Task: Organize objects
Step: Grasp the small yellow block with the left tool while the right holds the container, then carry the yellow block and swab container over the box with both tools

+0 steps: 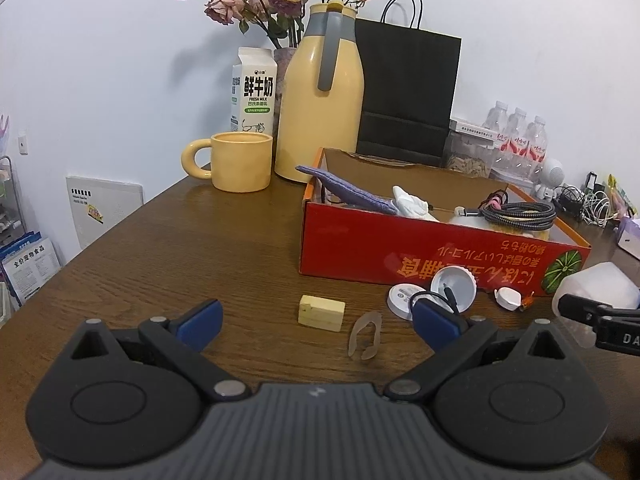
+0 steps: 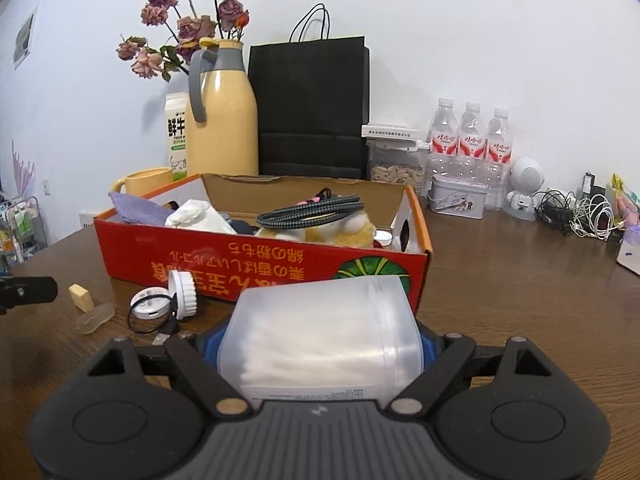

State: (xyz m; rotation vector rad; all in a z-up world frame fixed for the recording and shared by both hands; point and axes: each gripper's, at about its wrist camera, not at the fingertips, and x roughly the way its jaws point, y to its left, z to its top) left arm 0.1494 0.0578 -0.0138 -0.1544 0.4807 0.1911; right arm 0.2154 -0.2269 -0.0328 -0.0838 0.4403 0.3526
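A red cardboard box [image 1: 420, 256] [image 2: 256, 258] on the wooden table holds a purple cloth [image 1: 344, 192], white tissue, a braided cable coil [image 2: 312, 210] and a plush toy. My right gripper [image 2: 320, 348] is shut on a translucent white plastic container [image 2: 320, 336], which lies sideways between the blue pads just in front of the box; the same container [image 1: 596, 288] shows at the right edge of the left wrist view. My left gripper [image 1: 316, 322] stands open above the table with nothing between its fingers. Ahead of it lie a yellow block [image 1: 321, 312] and a clear plastic clip [image 1: 366, 336].
Round white devices with a black cord [image 1: 440, 292] [image 2: 168, 300] lie before the box. Behind stand a yellow mug [image 1: 236, 166], milk carton [image 1: 253, 92], yellow thermos [image 1: 320, 96], black paper bag [image 2: 312, 108], water bottles [image 2: 472, 148], a tin [image 2: 458, 196] and tangled cables [image 2: 576, 212].
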